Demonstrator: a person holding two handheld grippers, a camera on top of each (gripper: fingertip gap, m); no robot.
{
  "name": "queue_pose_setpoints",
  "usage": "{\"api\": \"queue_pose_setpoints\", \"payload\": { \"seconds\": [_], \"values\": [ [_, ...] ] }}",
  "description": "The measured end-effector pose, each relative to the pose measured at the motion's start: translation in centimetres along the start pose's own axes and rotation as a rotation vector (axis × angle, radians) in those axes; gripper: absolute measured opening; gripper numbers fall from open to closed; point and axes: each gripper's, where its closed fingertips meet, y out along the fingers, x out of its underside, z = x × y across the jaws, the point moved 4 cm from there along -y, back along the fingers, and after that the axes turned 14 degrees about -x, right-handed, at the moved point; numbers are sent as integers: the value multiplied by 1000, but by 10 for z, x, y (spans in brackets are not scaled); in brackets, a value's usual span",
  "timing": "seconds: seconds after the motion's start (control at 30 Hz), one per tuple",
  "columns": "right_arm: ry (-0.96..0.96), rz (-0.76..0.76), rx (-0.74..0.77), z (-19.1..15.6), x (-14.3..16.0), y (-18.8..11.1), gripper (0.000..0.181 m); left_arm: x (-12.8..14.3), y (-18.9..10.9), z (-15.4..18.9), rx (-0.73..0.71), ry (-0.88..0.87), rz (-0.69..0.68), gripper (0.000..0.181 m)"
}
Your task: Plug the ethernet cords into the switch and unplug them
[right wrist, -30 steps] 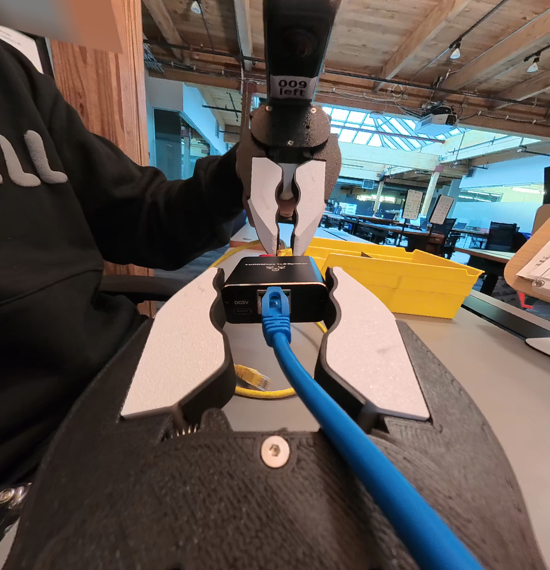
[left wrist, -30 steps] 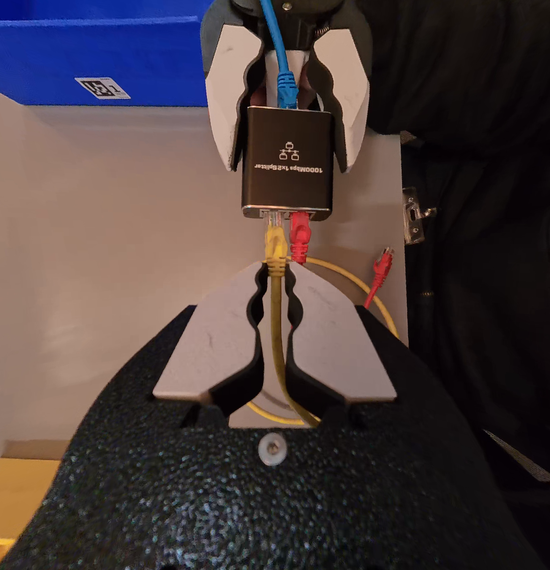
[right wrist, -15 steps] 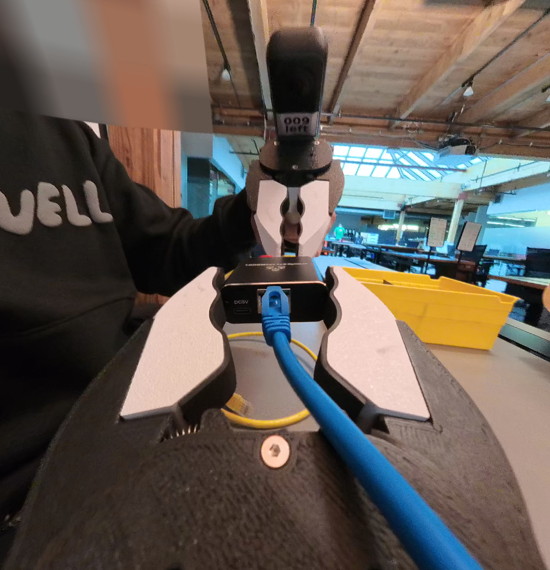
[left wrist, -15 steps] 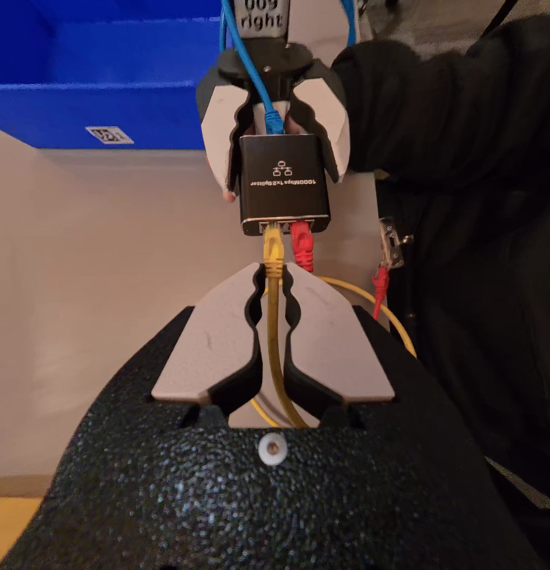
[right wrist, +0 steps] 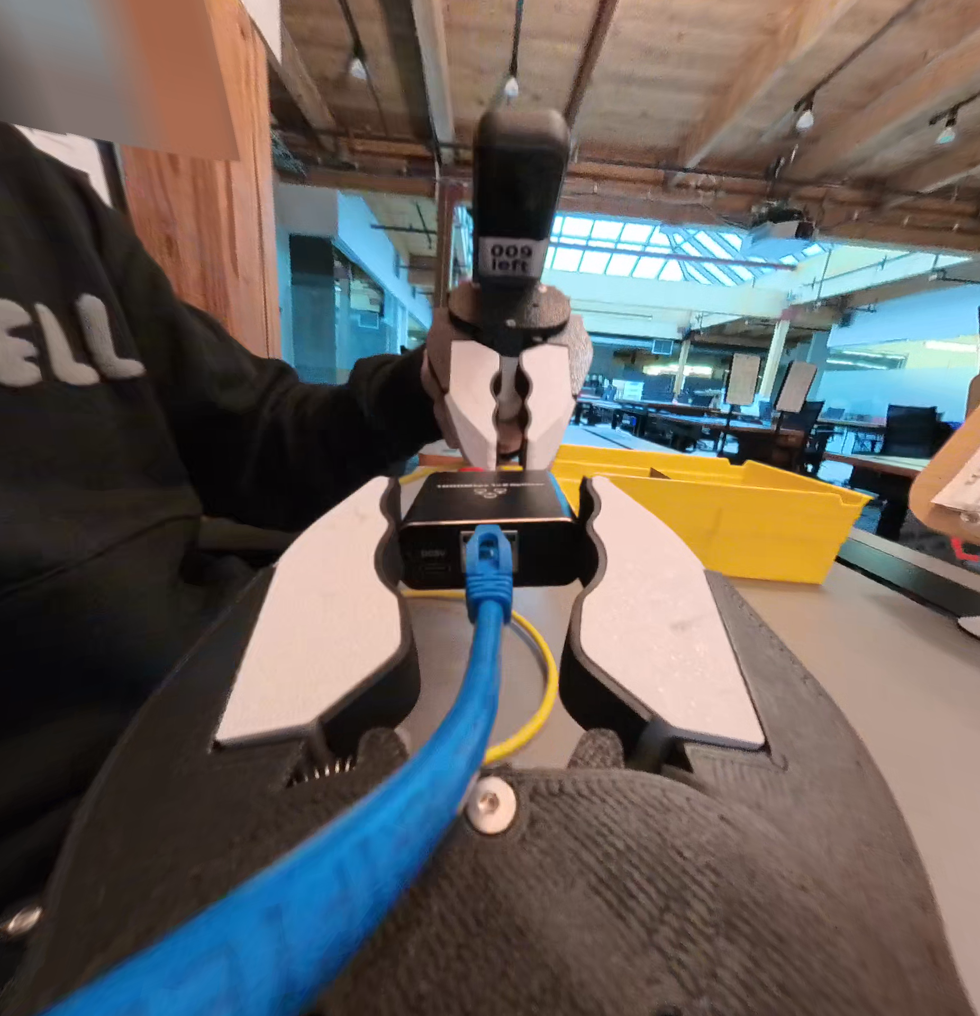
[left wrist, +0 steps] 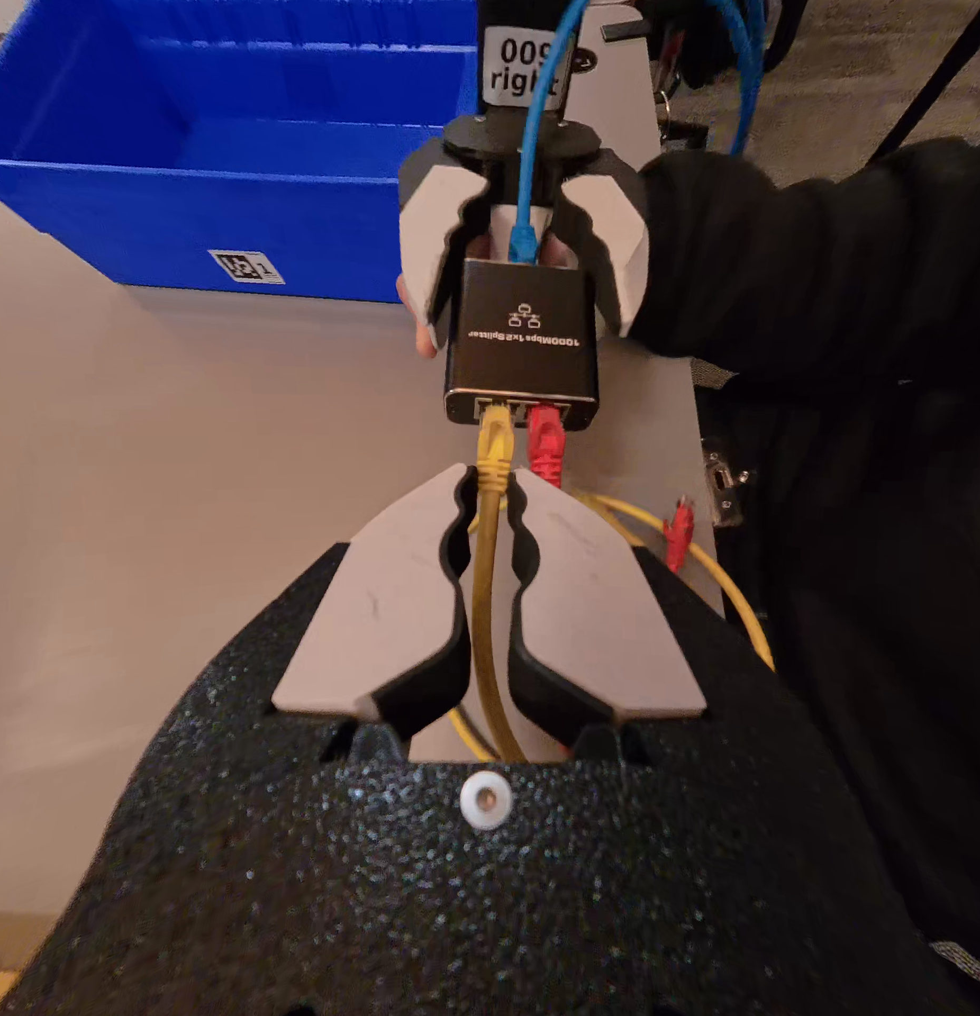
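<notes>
You had lifted the switch off the table, right gripper clamped on its sides; your left gripper pinched the yellow cord, plug seated; unplugging looked next.

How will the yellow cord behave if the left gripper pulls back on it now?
Probably floppy: the yellow cord curls in a slack loop on the table. Its plug looks seated in the switch, so it may resist, but the right gripper should steady it.
</notes>
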Motion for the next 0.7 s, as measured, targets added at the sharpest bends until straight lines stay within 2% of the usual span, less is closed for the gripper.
{"api": "queue_pose_setpoints", "payload": {
  "seconds": [0.17,0.27,0.47,0.63,0.7],
  "values": [
    [-3,-31,34,4,5,7,63,3,-8,-5,14,-33,-17,10],
    [-13,-77,76,6,9,8,71,6,-10,-6,29,-26,-54,10],
    [-35,-53,72,7,9,17,63,8,-10,-10,52,-53,-75,10],
    [29,-99,90,12,14,17,63,11,-10,-16,46,-54,-49,10],
    [25,-85,107,13,10,18,63,8,-11,-17,32,-4,26,10]
  ]
}}
